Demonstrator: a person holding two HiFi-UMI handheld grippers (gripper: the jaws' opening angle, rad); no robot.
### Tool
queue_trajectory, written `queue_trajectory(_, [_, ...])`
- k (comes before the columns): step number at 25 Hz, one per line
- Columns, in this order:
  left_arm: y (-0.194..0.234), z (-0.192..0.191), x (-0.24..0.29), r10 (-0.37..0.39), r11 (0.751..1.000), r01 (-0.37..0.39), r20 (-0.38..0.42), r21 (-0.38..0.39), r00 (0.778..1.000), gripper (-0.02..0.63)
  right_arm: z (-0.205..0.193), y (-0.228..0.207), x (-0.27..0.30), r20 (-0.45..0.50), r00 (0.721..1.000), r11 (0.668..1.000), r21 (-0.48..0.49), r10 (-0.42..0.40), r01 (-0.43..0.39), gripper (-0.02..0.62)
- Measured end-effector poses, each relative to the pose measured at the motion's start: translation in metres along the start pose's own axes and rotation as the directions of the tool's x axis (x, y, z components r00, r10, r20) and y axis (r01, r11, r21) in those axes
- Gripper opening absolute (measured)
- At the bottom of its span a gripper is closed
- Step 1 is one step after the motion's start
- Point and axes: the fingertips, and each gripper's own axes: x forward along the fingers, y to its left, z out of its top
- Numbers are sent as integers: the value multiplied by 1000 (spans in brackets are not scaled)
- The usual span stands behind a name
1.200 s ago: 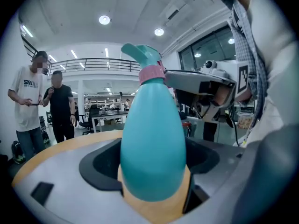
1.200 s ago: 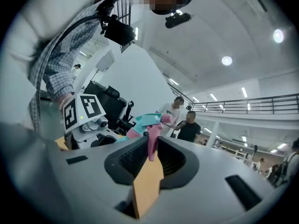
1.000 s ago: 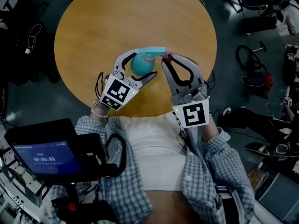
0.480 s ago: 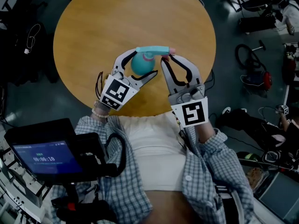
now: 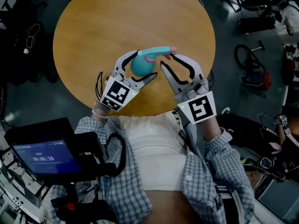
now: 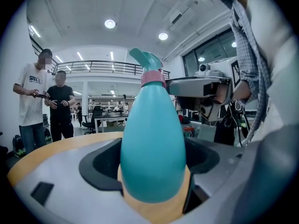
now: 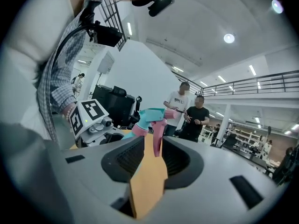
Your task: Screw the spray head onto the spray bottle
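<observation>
Teal plastic gives the spray bottle (image 5: 141, 66) its colour. Seen from above, it stands upright near the 6 o'clock edge of a round wooden table (image 5: 93, 27), close to the person's body. The spray head (image 5: 154, 52), teal with a pink tip, sits on the bottle's neck with its nozzle pointing toward 3 o'clock. Whether the bottle's base rests on the wood cannot be told.

The left gripper (image 5: 144, 64) reaches in from 7 o'clock. The forearm, in a plaid sleeve (image 5: 91, 125), angles up and to the right. The left marker cube (image 5: 116, 94) faces the camera. The jaws stand wide and clasp the bottle's round belly, one on each side. In the left gripper view the belly fills the gap and presses against both pads, and a pink collar (image 6: 153, 78) shows above it.

The right gripper (image 5: 168, 60) comes in from 5 o'clock. The wrist is bent so the jaws lean toward 11 o'clock, and the tips are just beside the nozzle end of the spray head. The right marker cube (image 5: 200, 107) is tilted. In the right gripper view the jaws are opening. The pink trigger (image 7: 157, 134) hangs between them with wood visible beside it, so the pads are not pressing on it.

Both forearms converge from either side of the torso toward the bottle.
</observation>
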Motion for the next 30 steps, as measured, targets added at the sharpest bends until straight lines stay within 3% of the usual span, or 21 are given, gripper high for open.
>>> queue_trajectory(5, [-1, 0, 3, 4, 1000, -4, 1, 6, 1000, 416, 6, -21, -17, -34, 998, 999, 17, 45, -44, 153])
queue_trajectory(7, [-1, -1, 4, 4, 1000, -4, 0, 15, 1000, 416, 17, -32, -22, -82, 992, 991, -85, 99, -106, 184])
queue_trajectory(8, [-1, -1, 4, 5, 1000, -5, -2, 19, 1000, 416, 24, -35, -23, -116, 982, 970, -180, 146, -166, 192])
queue_trajectory(10, [-2, -2, 5, 8, 1000, -8, -6, 27, 1000, 416, 40, -35, -21, -197, 947, 878, -365, 252, -310, 196])
queue_trajectory(13, [-2, -3, 6, 10, 999, -10, -9, 30, 1000, 416, 53, -28, -14, -329, 867, 746, -448, 375, -493, 196])
queue_trajectory(18, [-6, -12, 11, 4, 1000, -4, -10, 31, 1000, 416, 47, -9, 0, -545, 684, 530, -439, 485, -726, 196])
queue_trajectory(24, [-8, -14, 15, 3, 999, -2, -25, 54, 1000, 416, 14, 11, 11, -709, 485, 327, -361, 512, -873, 196])
queue_trajectory(27, [-9, -15, 15, 2, 999, -1, -25, 54, 1000, 416, -2, 21, 11, -763, 429, 232, -361, 483, -904, 196])
queue_trajectory(30, [-12, -16, 16, -3, 998, 4, -28, 58, 1000, 416, -5, 27, 14, -778, 417, 177, -380, 470, -908, 196])
